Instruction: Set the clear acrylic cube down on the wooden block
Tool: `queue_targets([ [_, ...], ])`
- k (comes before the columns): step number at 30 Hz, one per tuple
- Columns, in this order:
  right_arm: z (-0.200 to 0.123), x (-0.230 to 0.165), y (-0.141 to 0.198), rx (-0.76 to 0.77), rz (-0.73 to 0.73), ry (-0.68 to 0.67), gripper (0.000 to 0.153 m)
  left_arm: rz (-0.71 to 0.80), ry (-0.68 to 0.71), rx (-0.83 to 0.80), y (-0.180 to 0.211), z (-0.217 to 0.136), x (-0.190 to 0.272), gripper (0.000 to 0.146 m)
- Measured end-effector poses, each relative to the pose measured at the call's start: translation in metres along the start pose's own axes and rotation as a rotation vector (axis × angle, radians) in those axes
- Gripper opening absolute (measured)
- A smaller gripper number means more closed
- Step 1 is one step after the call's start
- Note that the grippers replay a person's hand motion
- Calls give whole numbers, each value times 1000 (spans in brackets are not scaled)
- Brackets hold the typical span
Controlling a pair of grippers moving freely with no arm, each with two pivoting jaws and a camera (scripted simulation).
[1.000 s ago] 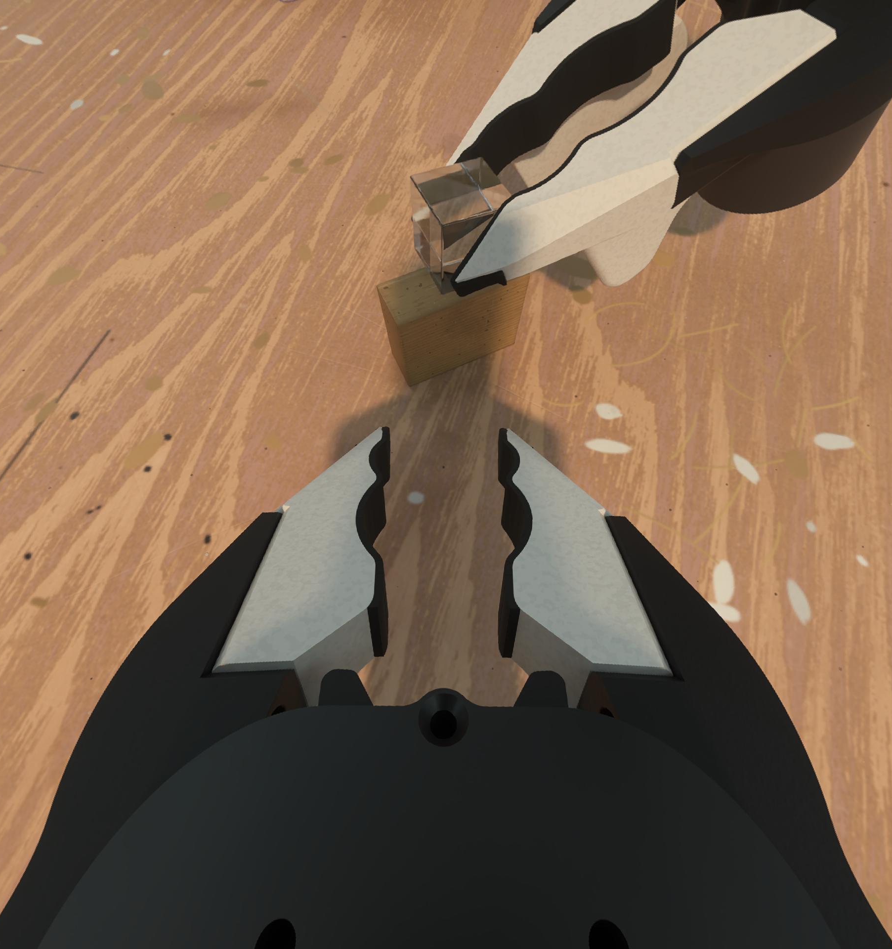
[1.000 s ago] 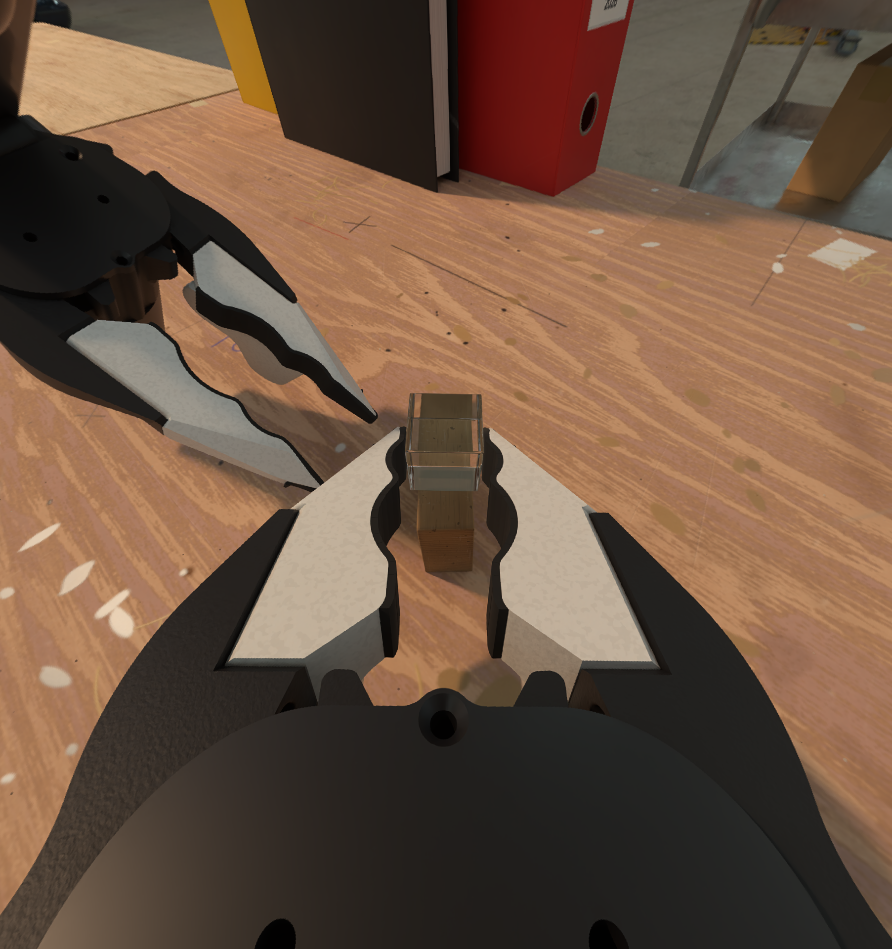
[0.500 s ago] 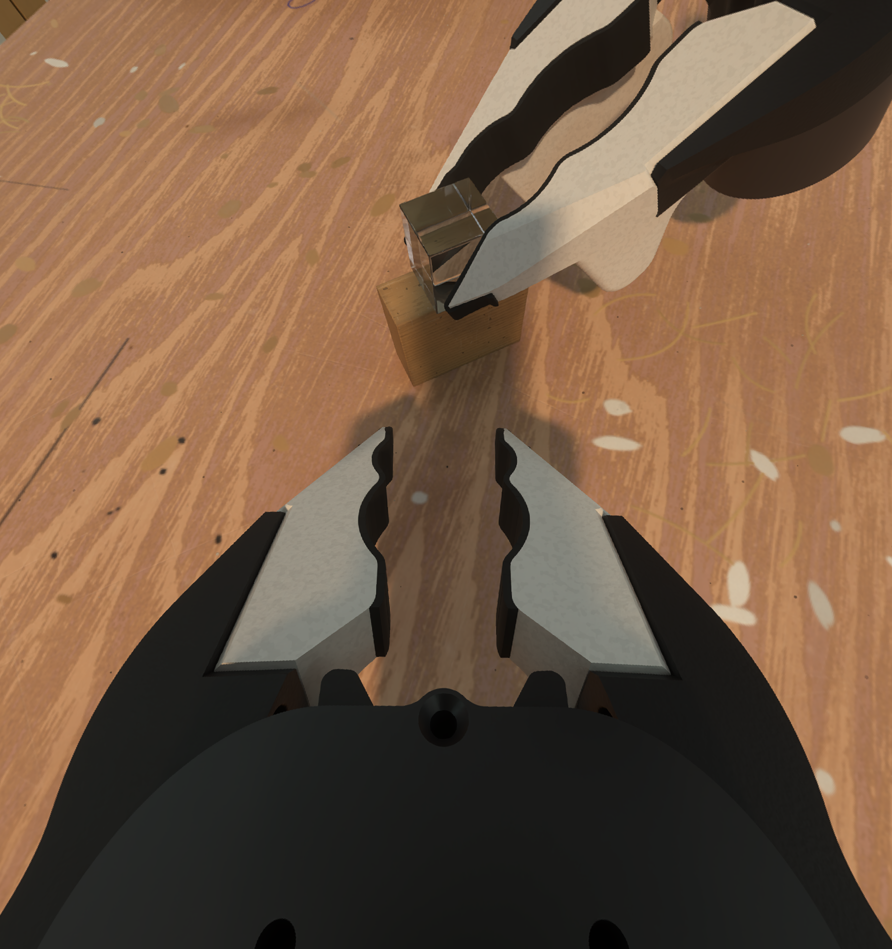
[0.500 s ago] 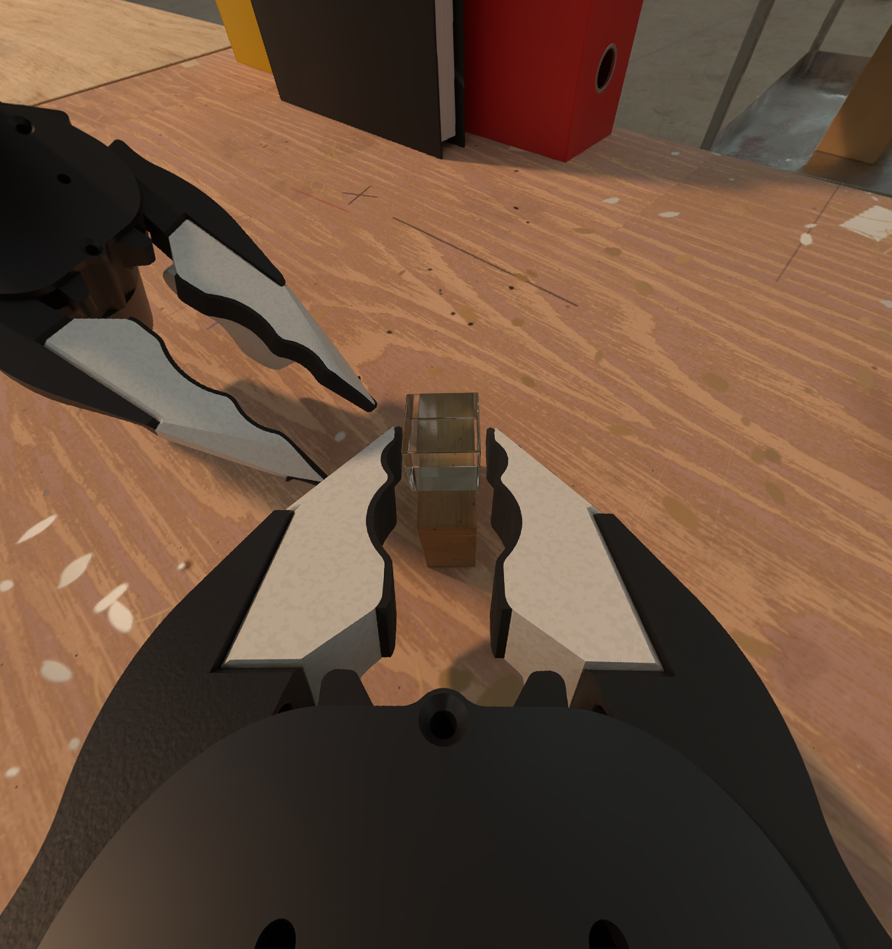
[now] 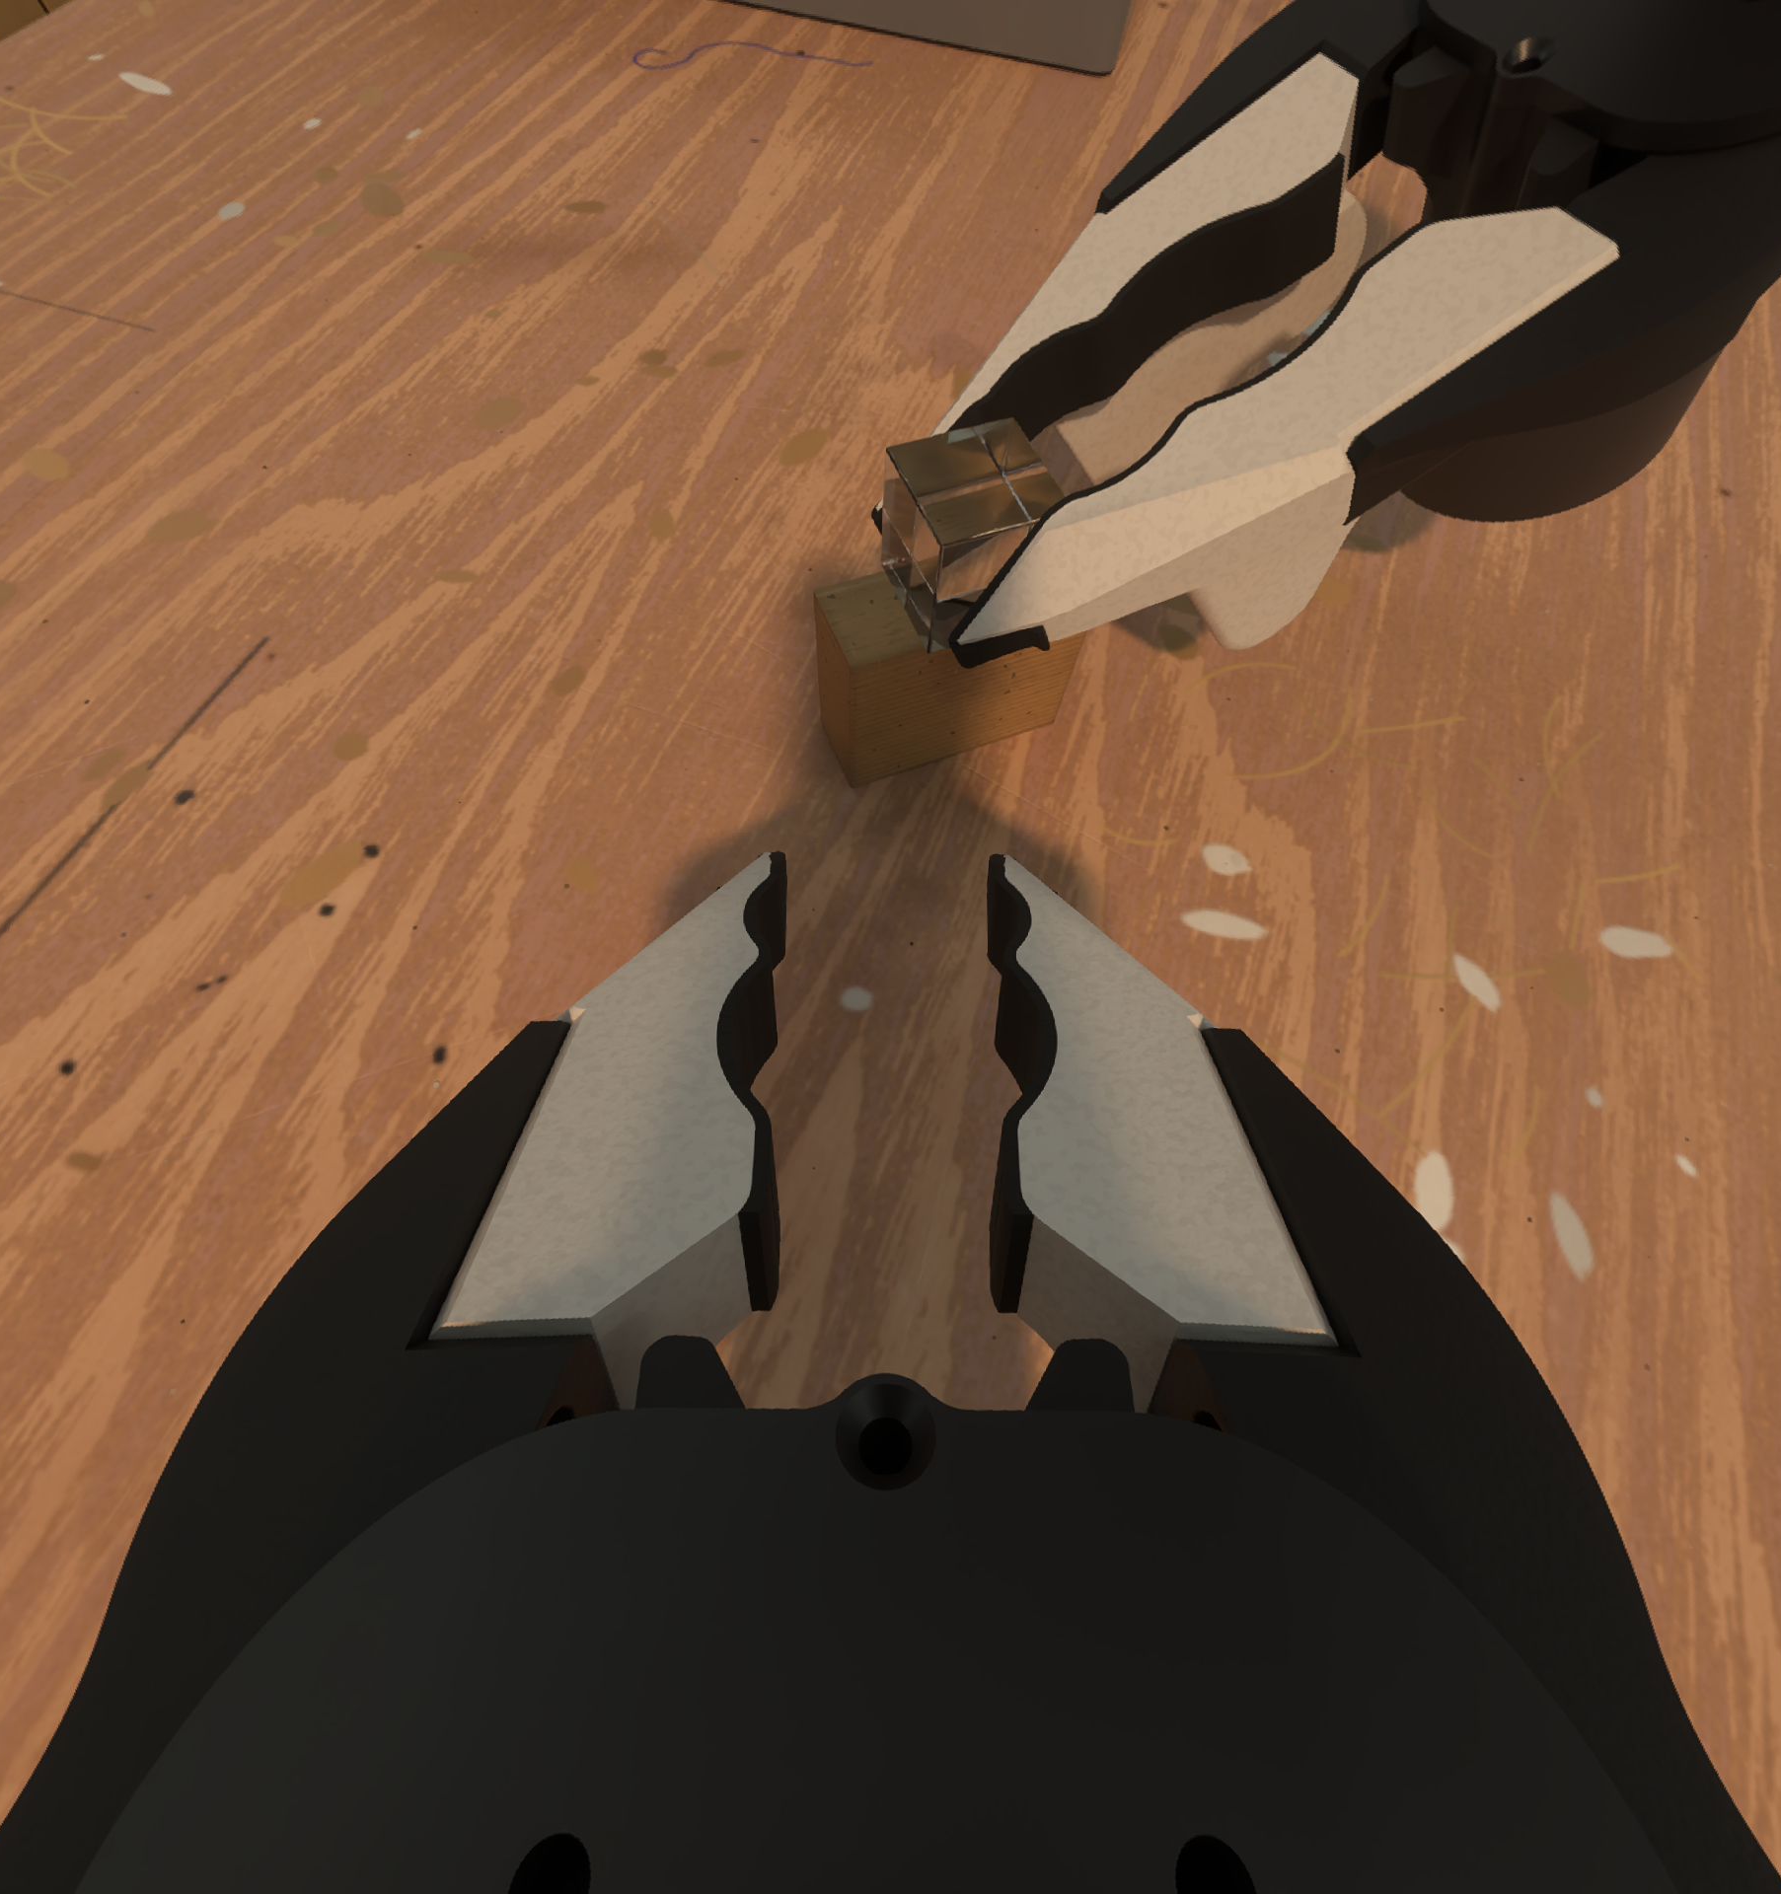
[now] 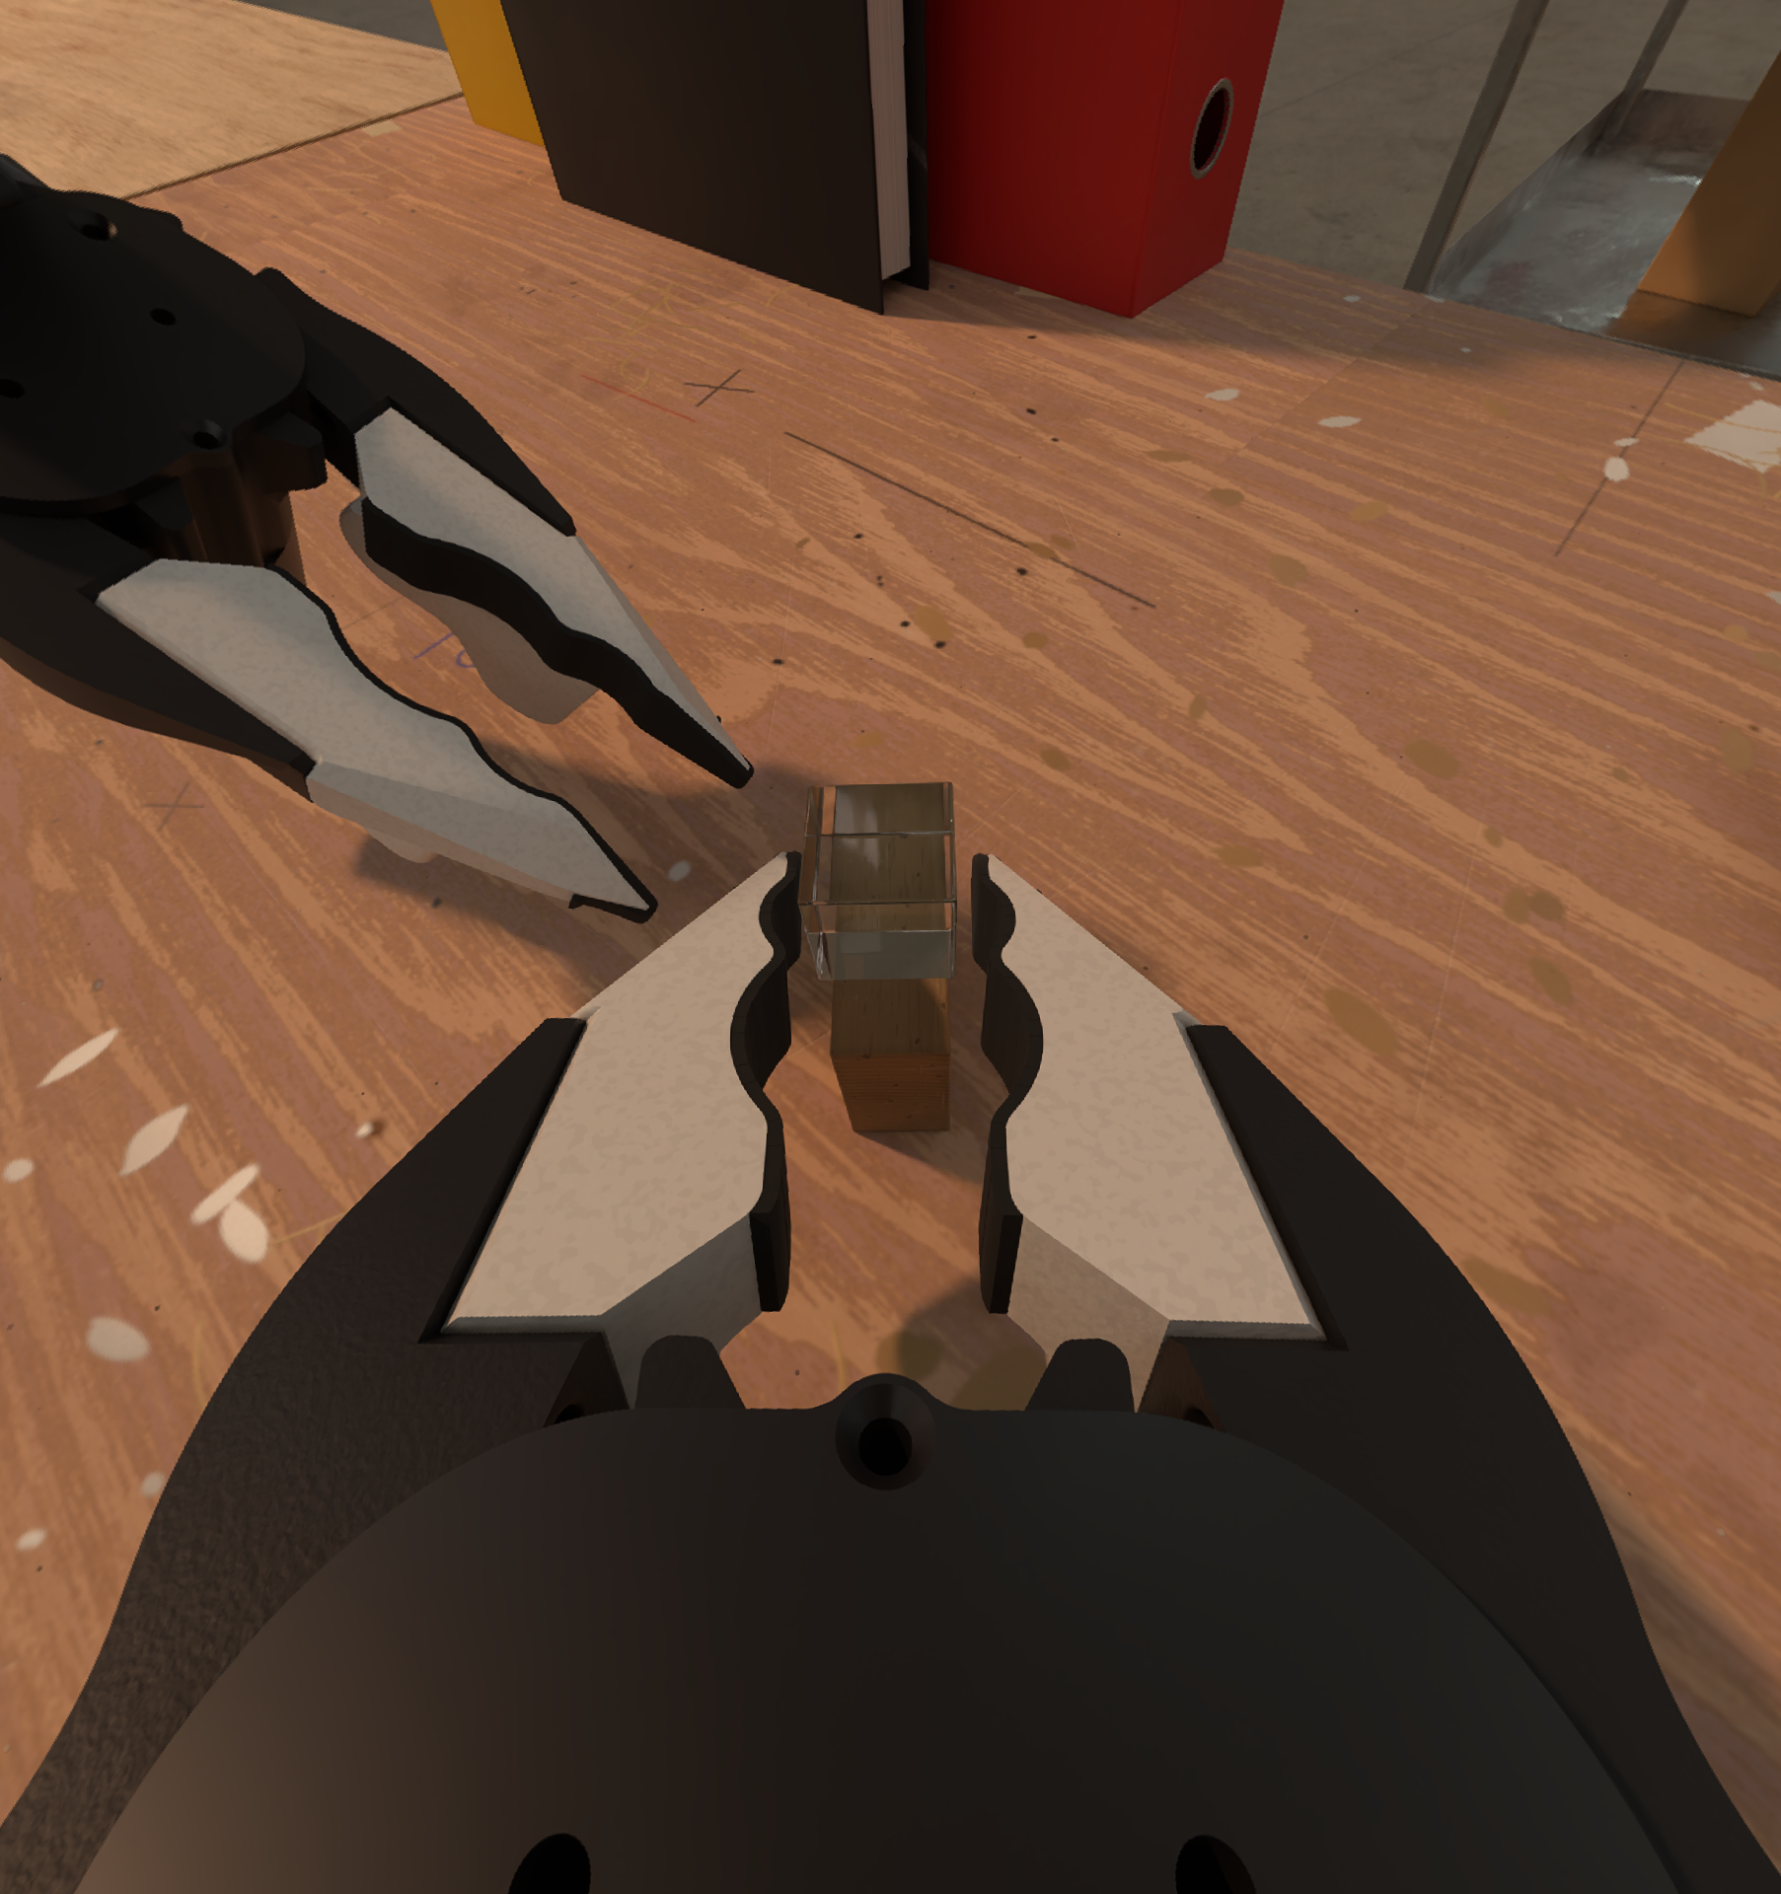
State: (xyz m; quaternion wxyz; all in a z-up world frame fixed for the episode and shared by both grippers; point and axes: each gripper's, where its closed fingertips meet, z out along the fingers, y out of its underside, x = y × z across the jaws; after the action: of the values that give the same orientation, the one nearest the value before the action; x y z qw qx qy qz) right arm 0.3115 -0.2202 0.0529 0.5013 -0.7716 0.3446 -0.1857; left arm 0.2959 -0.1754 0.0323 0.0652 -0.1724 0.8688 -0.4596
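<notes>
The clear acrylic cube point(image 6: 884, 892) sits between the fingertips of my right gripper point(image 6: 884, 866), which is shut on it. Its underside is at the top of the small wooden block point(image 6: 891, 1056); I cannot tell whether it rests on the block. In the left wrist view the cube point(image 5: 968, 512) sits over the block's point(image 5: 942, 707) far part, held by the right gripper point(image 5: 953, 533) reaching in from the upper right. My left gripper point(image 5: 886, 871) is open and empty, low over the table, a short way in front of the block. It also shows in the right wrist view point(image 6: 689, 840), just left of the cube.
The wooden tabletop point(image 5: 353, 512) has paint flecks and pencil marks. A black binder point(image 6: 712, 133), a red binder point(image 6: 1081, 143) and a yellow one point(image 6: 486, 72) stand at the back. The table's edge point(image 6: 1583, 328) runs at the back right. A grey flat object point(image 5: 927, 31) lies at the far edge.
My right gripper lowered the cube from a little above the block down to its top, then held there. My left gripper drew back slightly and stayed open.
</notes>
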Motion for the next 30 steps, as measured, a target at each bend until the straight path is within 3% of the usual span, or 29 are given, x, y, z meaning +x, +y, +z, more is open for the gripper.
queue_targets([
  [30, 1, 0, 1, -8, -3, 0, 33, 41, -20, -34, 4, 3, 2, 39],
])
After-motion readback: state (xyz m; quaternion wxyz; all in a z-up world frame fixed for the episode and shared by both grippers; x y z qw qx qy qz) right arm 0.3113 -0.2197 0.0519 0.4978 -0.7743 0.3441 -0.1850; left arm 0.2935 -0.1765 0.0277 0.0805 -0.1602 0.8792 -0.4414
